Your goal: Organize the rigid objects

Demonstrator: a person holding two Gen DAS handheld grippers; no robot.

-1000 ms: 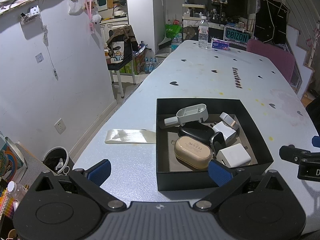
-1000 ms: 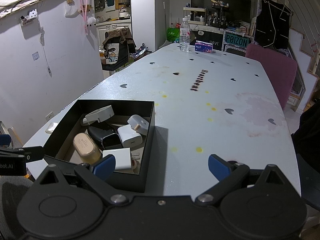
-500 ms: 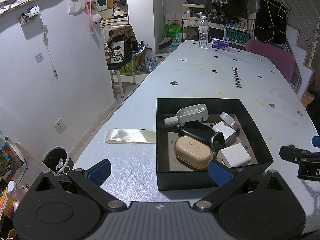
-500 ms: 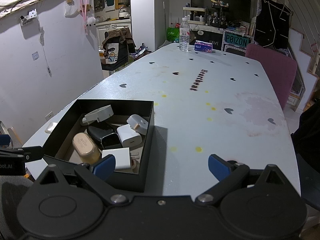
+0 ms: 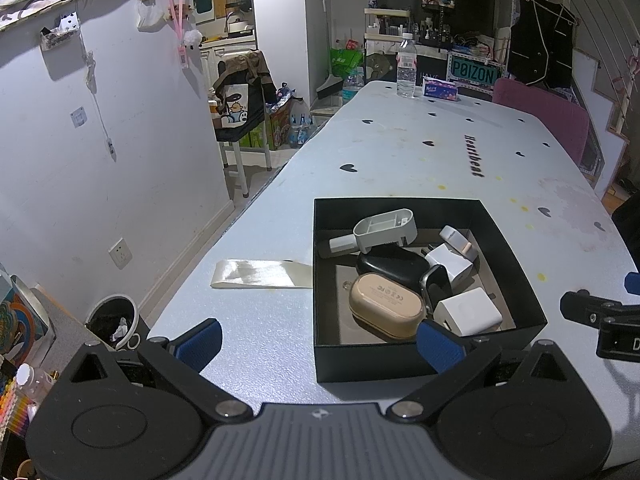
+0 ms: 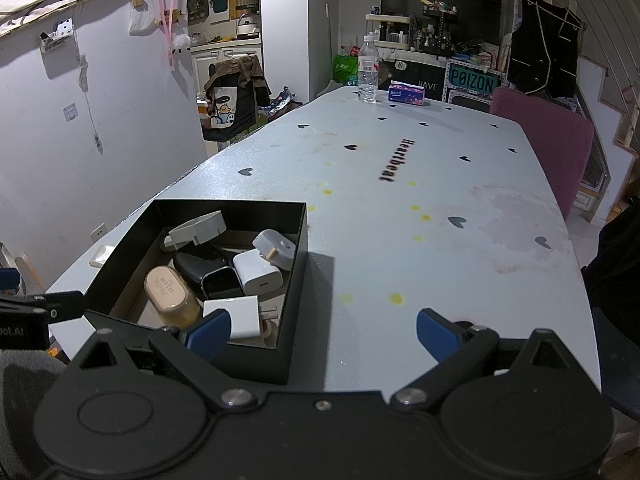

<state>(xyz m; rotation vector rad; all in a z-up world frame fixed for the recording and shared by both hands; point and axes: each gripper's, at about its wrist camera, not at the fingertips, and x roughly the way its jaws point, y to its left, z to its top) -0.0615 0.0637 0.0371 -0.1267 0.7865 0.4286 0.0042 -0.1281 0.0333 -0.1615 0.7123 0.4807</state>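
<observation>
A black open box (image 5: pixel 516 248) (image 6: pixel 294 248) sits on the white table near its front edge. It holds a tan oval case (image 5: pixel 386 306) (image 6: pixel 170 294), a black case (image 5: pixel 390 264), a grey scoop-shaped part (image 5: pixel 384 230) (image 6: pixel 198 229) and several white chargers (image 5: pixel 468 314) (image 6: pixel 258 274). My left gripper (image 5: pixel 320 346) is open and empty, just in front of the box. My right gripper (image 6: pixel 322 332) is open and empty, at the box's near right corner.
A cream strip (image 5: pixel 262 274) lies on the table (image 6: pixel 440 208) left of the box. A water bottle (image 6: pixel 368 68) and a tissue pack (image 6: pixel 407 93) stand at the far end. A pink chair (image 6: pixel 552 148) is on the right. A bin (image 5: pixel 112 322) stands on the floor at left.
</observation>
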